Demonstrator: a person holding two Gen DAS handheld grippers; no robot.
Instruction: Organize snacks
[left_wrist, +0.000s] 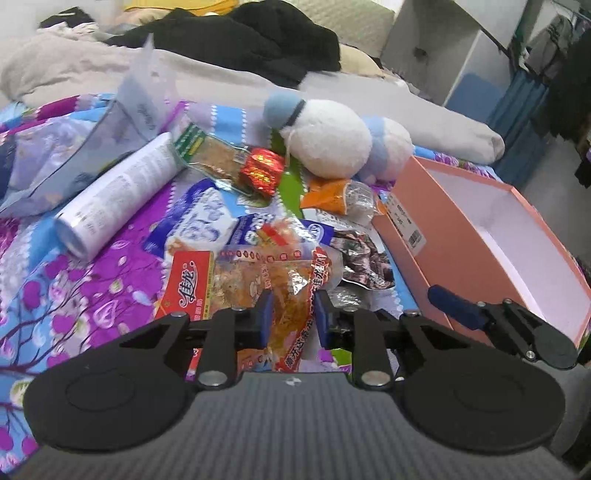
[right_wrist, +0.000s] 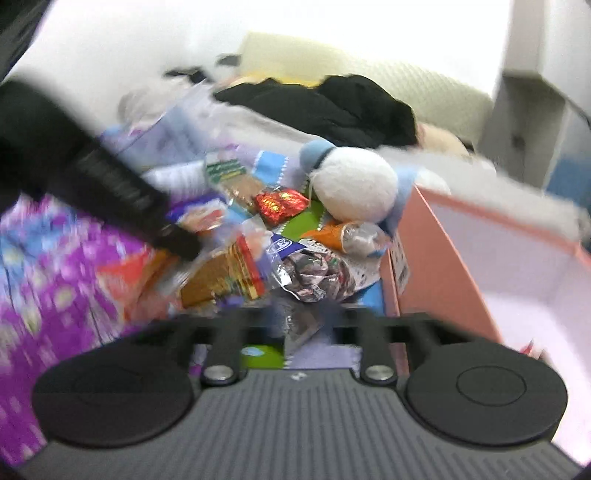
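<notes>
My left gripper (left_wrist: 294, 317) is shut on a clear packet of orange shredded snack (left_wrist: 291, 291) with red print, at the near edge of a heap of snack packets (left_wrist: 229, 221) on the flowered bedspread (left_wrist: 74, 295). An open pink box (left_wrist: 491, 236) with a white inside stands to the right. One blue-padded finger (left_wrist: 454, 306) of my right gripper shows against the box's near wall. The right wrist view is blurred: my right gripper (right_wrist: 301, 315) stands open, with a corner of a silvery dark packet (right_wrist: 314, 273) in the gap, apart from the pads.
A white tube (left_wrist: 118, 192) lies at the left of the heap and a clear plastic bag (left_wrist: 140, 103) stands behind it. A white and blue plush toy (left_wrist: 332, 140) rests at the back by the box. Black clothes (left_wrist: 258, 40) and pale bedding lie beyond.
</notes>
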